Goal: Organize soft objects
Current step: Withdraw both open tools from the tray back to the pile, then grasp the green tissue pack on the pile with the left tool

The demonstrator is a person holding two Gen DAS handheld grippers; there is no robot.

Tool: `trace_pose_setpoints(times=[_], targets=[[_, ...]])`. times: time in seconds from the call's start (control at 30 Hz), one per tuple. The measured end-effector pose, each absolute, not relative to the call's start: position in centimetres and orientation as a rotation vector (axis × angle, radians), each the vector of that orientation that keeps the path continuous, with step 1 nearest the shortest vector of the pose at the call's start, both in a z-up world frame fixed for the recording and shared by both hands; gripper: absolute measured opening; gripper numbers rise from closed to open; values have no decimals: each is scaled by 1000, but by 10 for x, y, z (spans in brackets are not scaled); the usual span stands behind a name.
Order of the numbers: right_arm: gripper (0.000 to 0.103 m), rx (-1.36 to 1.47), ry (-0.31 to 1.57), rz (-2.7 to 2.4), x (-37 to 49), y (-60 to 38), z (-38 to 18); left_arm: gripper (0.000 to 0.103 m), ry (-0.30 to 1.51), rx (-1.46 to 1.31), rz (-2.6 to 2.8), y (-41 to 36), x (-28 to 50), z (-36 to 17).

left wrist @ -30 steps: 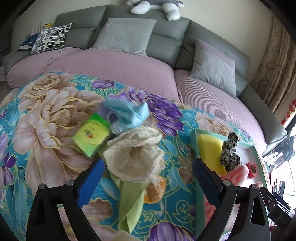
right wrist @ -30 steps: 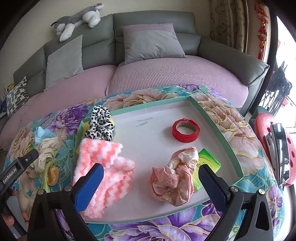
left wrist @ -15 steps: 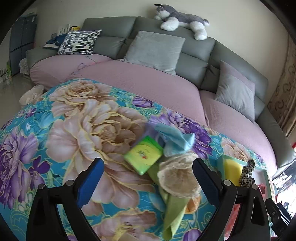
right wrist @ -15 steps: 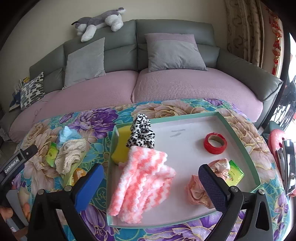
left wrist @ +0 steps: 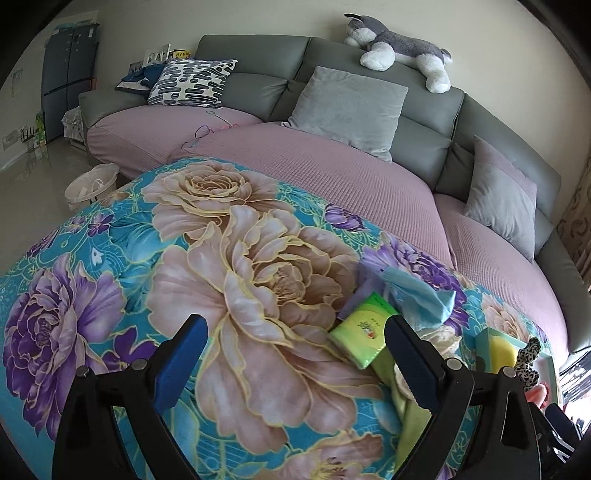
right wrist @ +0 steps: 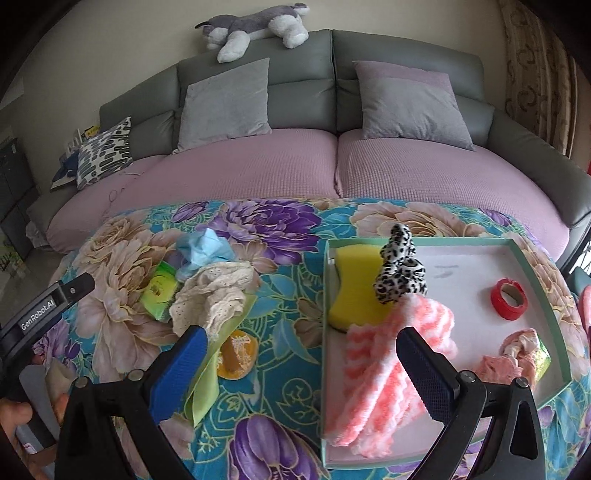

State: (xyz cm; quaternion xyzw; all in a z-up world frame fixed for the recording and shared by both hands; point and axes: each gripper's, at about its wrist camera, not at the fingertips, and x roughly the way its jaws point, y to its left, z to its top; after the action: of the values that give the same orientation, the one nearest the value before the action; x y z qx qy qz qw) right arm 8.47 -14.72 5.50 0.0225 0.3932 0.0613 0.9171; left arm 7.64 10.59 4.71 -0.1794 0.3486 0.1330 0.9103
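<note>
A green-rimmed tray [right wrist: 537, 280] on the floral table holds a yellow sponge [right wrist: 352, 284], a leopard scrunchie [right wrist: 400, 269], a pink-and-white fuzzy cloth [right wrist: 391, 373], a pink crumpled cloth [right wrist: 511, 354] and red tape [right wrist: 509, 293]. Left of the tray lie a cream lace cloth [right wrist: 214, 295], a light blue cloth [right wrist: 203, 249], a green cloth [right wrist: 212, 373] and a green tissue pack [right wrist: 159, 290]. My right gripper [right wrist: 299, 369] is open, above the tray's left rim. My left gripper [left wrist: 291, 362] is open and empty, left of the tissue pack [left wrist: 364, 334] and blue cloth [left wrist: 421, 299].
An orange soap-like piece [right wrist: 236, 354] lies by the green cloth. A grey and pink sofa [right wrist: 332, 166] with cushions curves behind the table, a plush dog [right wrist: 255, 27] on its back. A white basket [left wrist: 92, 184] stands on the floor at left.
Both grippers have pulled back and swung left. The left view now shows bare tablecloth, the pile off to its right. The right view now takes in the pile as well as the tray.
</note>
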Motion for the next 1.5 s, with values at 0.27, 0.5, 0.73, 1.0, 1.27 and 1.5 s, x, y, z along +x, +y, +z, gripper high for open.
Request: trace_pose_setpoints(times=[0.27,0.5,0.73,1.0,1.27,1.5], targets=[[103,15,842,156,100,-120,42,97,745,-369,263,121,86,37],[103,1,849,156,115,-109,37,97,768,-349,192,116,105,27],[103,-19,844,147,131,-103,35,97,788,-294,150,109,121,20],[103,-25,844,164,149,-98,29,97,840,-246,81,99,143,11],[103,-10,854,162,154,-101,25,97,883,-156,64,82,156,-4],[103,-7,857,167,154,-103,25,96,897,-143,33,75,156,-10]])
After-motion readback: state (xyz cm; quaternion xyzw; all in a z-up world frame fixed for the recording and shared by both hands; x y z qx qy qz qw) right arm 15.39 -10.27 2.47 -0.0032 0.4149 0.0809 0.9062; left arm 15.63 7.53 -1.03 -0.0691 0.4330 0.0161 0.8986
